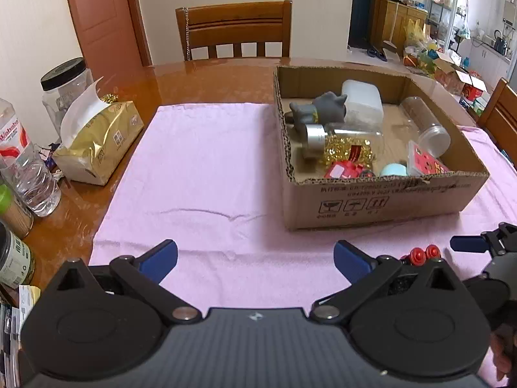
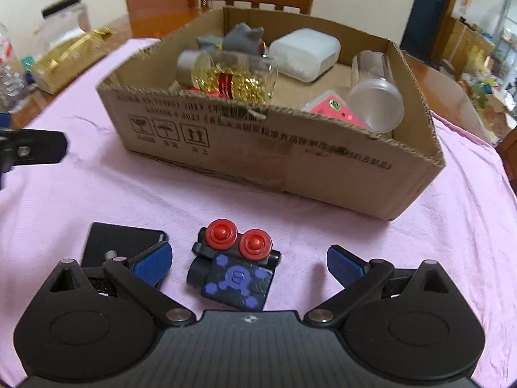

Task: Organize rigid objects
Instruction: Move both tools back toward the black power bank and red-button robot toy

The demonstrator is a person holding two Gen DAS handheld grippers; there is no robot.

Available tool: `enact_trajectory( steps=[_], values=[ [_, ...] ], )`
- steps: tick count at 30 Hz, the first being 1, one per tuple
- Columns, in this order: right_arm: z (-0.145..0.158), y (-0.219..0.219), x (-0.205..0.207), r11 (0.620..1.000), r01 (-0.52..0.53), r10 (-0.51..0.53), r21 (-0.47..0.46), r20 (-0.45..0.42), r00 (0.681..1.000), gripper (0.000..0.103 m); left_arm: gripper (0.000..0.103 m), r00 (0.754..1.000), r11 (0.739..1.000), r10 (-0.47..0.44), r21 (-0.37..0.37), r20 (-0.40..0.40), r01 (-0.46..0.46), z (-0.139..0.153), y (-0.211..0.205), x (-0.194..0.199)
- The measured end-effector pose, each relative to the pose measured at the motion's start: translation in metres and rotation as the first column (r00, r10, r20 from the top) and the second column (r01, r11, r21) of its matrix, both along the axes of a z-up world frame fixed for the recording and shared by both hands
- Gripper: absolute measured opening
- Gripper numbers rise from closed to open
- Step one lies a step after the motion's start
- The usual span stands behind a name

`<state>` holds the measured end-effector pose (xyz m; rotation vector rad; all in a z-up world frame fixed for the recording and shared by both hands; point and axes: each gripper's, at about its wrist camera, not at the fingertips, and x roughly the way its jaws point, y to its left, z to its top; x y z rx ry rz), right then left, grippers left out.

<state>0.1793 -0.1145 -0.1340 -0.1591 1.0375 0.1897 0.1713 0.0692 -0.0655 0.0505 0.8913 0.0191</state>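
The box (image 2: 290,161) sits well ahead of the right gripper (image 2: 248,263), already holding jars and toys. A black plate (image 2: 119,239) lies partly under its left finger. The toy (image 2: 234,265) rests on the cloth between the spread fingers, untouched. Best to close squarely on its dark body, below the red knobs. The left gripper (image 1: 255,258), also spread, hovers empty.
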Motion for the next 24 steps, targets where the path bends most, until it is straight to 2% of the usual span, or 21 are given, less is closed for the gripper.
enact_trajectory(
  steps=[5, 12, 18, 24],
  values=[
    [-0.003, -0.009, 0.001, 0.997, 0.075, -0.074, -0.036, 0.009, 0.997, 0.103, 0.102, 0.999, 1.0, -0.024, 0.0, -0.021, 0.024, -0.006, -0.006, -0.001],
    [-0.005, -0.05, -0.004, 0.986, 0.166, -0.166, 0.014, -0.038, 0.985, 0.103, 0.102, 0.994, 0.997, -0.078, -0.016, -0.072, 0.077, -0.023, -0.026, 0.001],
    [-0.007, -0.066, -0.011, 0.991, 0.13, -0.129, 0.018, -0.029, 0.991, 0.103, 0.102, 0.984, 0.989, -0.143, -0.044, -0.106, 0.139, -0.04, -0.049, 0.003],
    [-0.006, -0.069, -0.014, 0.995, 0.095, -0.095, 0.021, -0.016, 0.995, 0.103, 0.102, 0.978, 0.987, -0.157, -0.059, -0.137, 0.151, -0.058, -0.059, 0.006]
  ],
)
